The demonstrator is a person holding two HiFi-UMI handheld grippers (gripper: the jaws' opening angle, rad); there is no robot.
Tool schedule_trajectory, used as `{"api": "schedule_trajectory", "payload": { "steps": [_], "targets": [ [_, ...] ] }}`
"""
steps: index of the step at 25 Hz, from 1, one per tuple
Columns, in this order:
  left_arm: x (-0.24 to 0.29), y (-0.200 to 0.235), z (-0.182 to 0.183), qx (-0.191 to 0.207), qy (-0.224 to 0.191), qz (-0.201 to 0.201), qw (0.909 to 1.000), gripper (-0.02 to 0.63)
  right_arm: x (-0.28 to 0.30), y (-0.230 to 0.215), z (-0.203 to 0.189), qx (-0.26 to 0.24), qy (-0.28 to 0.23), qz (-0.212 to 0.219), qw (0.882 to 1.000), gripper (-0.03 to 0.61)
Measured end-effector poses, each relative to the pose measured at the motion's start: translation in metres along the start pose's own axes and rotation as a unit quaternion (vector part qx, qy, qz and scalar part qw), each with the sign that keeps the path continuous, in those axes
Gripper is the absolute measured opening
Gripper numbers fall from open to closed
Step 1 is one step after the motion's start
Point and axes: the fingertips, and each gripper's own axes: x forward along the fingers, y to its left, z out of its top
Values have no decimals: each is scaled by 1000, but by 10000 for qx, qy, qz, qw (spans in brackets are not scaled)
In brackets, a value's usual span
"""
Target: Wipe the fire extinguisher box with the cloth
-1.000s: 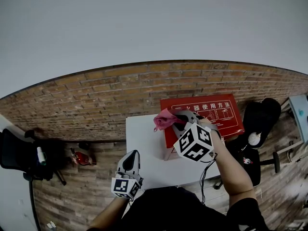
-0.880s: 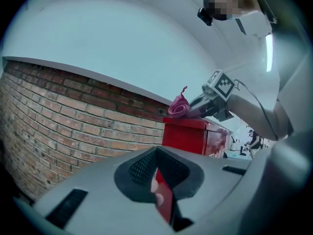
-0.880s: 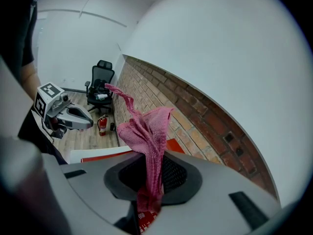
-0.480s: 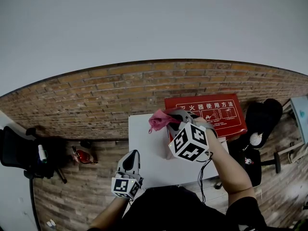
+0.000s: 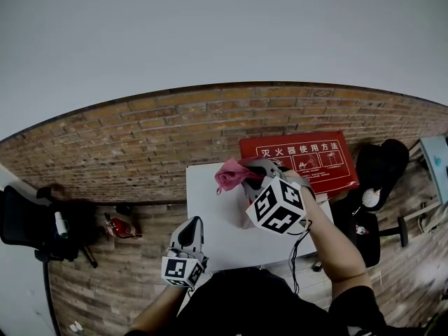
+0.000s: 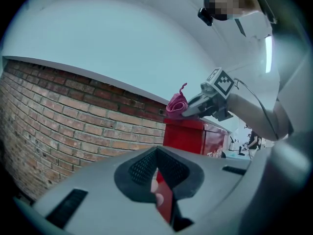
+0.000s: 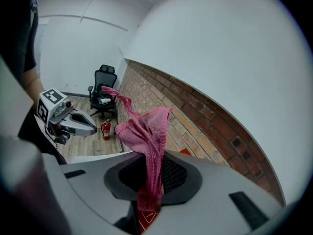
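The cloth (image 5: 229, 174), soft and light I judge, is hanging bunched from my right hand-held gripper (image 5: 246, 178), which is clamping one end, at the red fire extinguisher box (image 5: 308, 161) corner, while my left hand-held gripper (image 5: 187, 228) is hovering closed, empty.

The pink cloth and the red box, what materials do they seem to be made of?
The pink cloth: a knitted or loosely woven textile, matte; the open mesh texture shows, and it hangs in soft folds. The red box: probably painted sheet metal, smooth with a sheen; flat panels, crisp edges, white print. Hard plastic cannot be ruled out.
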Motion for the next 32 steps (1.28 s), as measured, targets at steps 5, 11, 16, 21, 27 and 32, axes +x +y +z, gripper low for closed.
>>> {"api": "schedule_trajectory", "payload": {
  "steps": [5,11,16,21,27,32],
  "targets": [
    [0,-4,1,30,2,-115,9999,34,-7,11,-1,37,15,24,10000,69],
    [-1,-10,1,23,12,-245,9997,34,-18,27,-2,57,1,37,10000,69],
    [1,-12,0,108,27,-327,9994,34,-26,38,-2,51,-18,49,10000,69],
    [3,-17,0,90,37,-370,9993,34,-28,36,-7,63,-5,-65,10000,69],
    [8,-22,-3,123,56,-409,9991,34,-34,28,-19,68,35,-210,9998,69],
    [14,-27,-5,151,76,-436,9989,34,-38,22,-27,154,20,-205,9997,69]
  ]
}}
